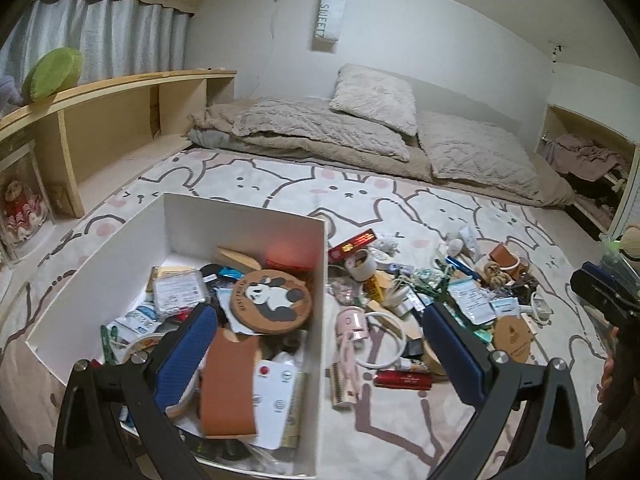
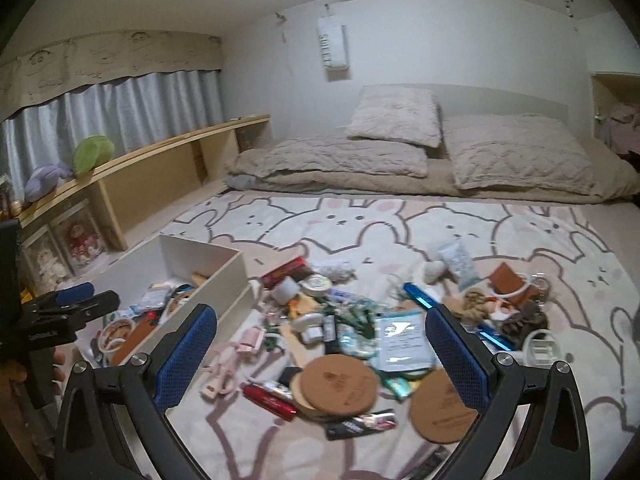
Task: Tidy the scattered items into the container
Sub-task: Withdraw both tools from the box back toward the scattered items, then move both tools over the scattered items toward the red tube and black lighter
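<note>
A white open box [image 1: 320, 320] sits on the rabbit-print rug and holds several items, among them a panda coaster [image 1: 271, 302], a brown leather sleeve [image 1: 228, 388] and a white remote [image 1: 276, 400]. My left gripper [image 1: 320, 352] is open and empty, its jaws straddling the box's right wall from above. Right of the box lies a scattered pile: a pink fan [image 1: 350, 328], a red tube [image 1: 402, 380], a white ring [image 1: 386, 338]. My right gripper [image 2: 320, 352] is open and empty above round cork coasters [image 2: 338, 384], a red tube [image 2: 268, 396] and a white packet [image 2: 402, 340]. The box [image 2: 224, 296] is at its left.
A folded beige futon with pillows [image 2: 400, 152] lies at the back. A low wooden shelf [image 1: 100, 128] runs along the left wall with plush toys [image 2: 94, 154] on top. A closet with clothes [image 1: 580, 160] is at the right. The rug [image 2: 400, 220] extends behind the pile.
</note>
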A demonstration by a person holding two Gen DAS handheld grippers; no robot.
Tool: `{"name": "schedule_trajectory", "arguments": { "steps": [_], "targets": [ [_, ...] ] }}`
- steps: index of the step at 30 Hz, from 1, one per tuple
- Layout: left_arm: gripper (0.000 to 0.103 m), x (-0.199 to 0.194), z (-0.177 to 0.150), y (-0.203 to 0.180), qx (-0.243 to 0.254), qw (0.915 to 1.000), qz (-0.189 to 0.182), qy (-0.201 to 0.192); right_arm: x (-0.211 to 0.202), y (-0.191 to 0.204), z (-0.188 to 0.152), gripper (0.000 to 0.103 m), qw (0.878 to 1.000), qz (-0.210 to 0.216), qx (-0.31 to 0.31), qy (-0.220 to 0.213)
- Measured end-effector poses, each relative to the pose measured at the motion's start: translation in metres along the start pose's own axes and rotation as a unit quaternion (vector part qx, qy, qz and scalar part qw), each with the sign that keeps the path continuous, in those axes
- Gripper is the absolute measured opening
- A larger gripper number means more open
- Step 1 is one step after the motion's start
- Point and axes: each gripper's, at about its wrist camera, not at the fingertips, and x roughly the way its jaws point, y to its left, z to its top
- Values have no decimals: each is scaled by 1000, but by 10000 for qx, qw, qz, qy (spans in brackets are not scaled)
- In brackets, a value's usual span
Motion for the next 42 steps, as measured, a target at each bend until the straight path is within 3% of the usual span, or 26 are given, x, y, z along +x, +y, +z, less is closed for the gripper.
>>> {"name": "schedule_trajectory", "arguments": {
  "steps": [13, 25, 42],
  "targets": [
    [103, -4, -6, -32, 102, 9996, -196, -200, -34, -52, -9, 103, 9982, -547, 13, -261],
    [103, -2, -11, -51, 4, 9988, -357, -337, -52, -74, -20, 103, 9963, -719, -289, -370],
    [103, 20, -30, -87, 524, 9975, -422, -217, -49, -106, -50, 103, 9949, -906, -366, -247]
  ]
}}
